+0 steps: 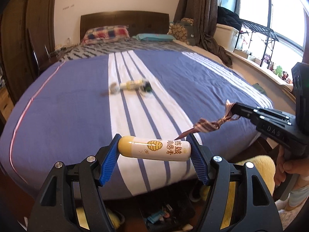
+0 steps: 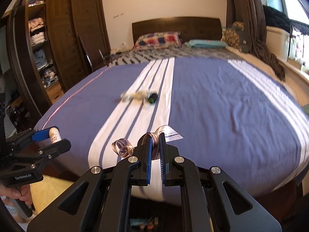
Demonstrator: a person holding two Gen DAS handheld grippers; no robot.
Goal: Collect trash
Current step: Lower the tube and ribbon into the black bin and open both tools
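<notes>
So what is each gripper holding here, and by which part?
The left gripper clamps a lip balm tube end to end, one pad on each rounded end. The right gripper pinches a striped ribbon at a loop near its knot.

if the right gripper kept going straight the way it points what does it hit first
Probably nothing soon: the right gripper, shut on the ribbon, points out over the bedspread. The blurred litter pile lies ahead, slightly left of its line; depth is unclear, so it may pass above it.
</notes>
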